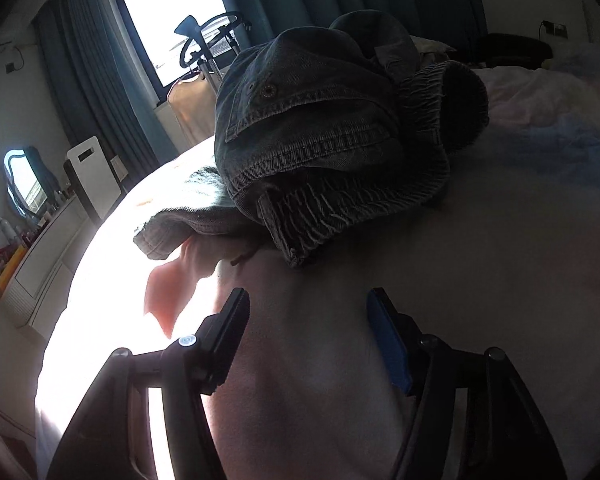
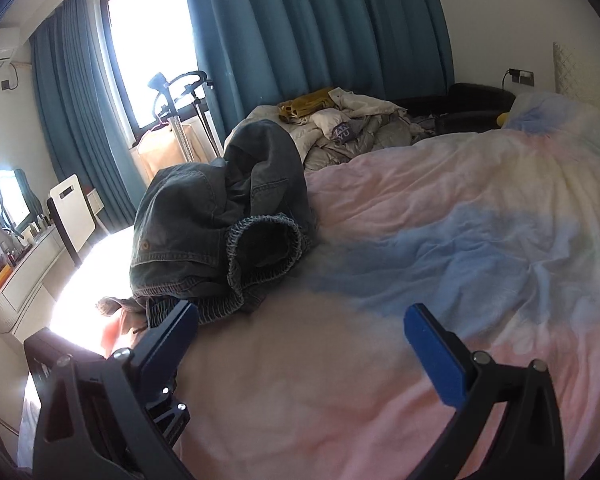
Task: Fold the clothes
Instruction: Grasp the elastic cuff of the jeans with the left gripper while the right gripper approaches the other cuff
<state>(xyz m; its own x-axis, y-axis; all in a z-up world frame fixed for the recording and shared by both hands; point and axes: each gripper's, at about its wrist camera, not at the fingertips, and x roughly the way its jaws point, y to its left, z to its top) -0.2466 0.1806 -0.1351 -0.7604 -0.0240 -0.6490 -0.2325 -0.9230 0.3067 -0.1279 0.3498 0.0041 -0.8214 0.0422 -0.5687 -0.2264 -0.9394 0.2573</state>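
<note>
1. The left gripper [image 1: 308, 304] had its jaws spread wide and held nothing; between them only the pale bed cover [image 1: 480, 280] showed.
2. The right gripper [image 2: 302, 316] was also wide apart and empty, low over the same pastel cover.
3. The task's thing, a crumpled pair of dark denim jeans [image 1: 320, 128], lay in a heap on the bed, straight ahead of the left jaws and a little above them in the left wrist view. From the right wrist view the jeans [image 2: 216, 220] lay ahead and to the left, close to the left finger of that gripper.
4. In my judgement the left gripper was the nearer one, because the elastic waistband [image 1: 328, 208] filled much of its view just beyond the fingertips.
5. The heap had no clear long axis; the legs were bunched behind the waistband, so I could not tell how they ran.
6. A pinkish cloth [image 1: 172, 292] stuck out from under the jeans on the left, in bright sunlight.
7. Further back on the bed lay a pile of other clothes [image 2: 352, 124], and behind that blue curtains [image 2: 320, 24] and a window [image 2: 148, 40].
8. Folding had apparently not begun; the next move probably needs a grip on the waistband to spread the jeans flat.
</note>
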